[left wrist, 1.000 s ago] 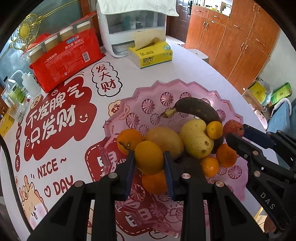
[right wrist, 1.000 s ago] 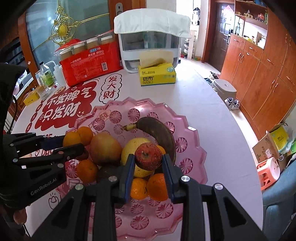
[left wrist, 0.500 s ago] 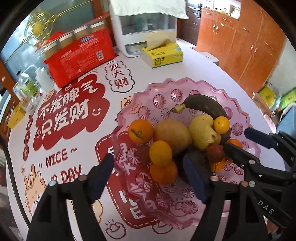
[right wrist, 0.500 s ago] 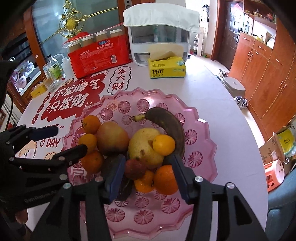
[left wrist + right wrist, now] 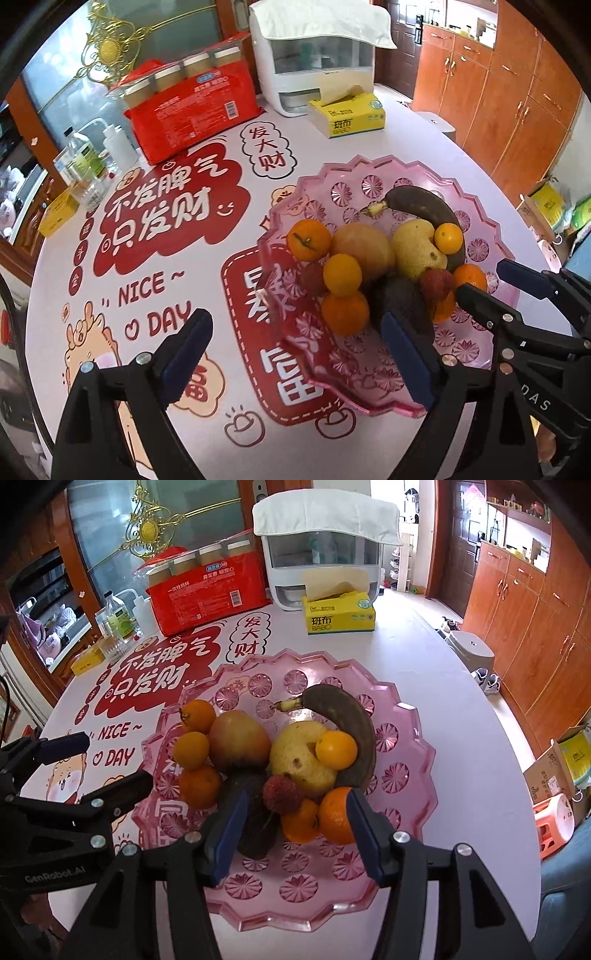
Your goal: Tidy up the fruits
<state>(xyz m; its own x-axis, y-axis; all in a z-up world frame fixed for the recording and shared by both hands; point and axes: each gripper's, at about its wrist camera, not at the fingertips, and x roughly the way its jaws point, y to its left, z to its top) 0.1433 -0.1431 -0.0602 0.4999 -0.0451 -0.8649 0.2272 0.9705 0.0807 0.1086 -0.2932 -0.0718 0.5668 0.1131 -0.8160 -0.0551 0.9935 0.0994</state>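
L gripper (image 5: 295, 354) jaws opening wide, nothing between; R gripper (image 5: 295, 834) opening w/ lychee (image 5: 282, 794) loose between. Lift both clear of pink tray (image 5: 406, 738), don't nudge pile.

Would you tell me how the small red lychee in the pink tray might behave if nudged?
The lychee is round and perched on other fruit, so it would probably roll off. It looks light, and its bumpy skin should give the pads some grip.
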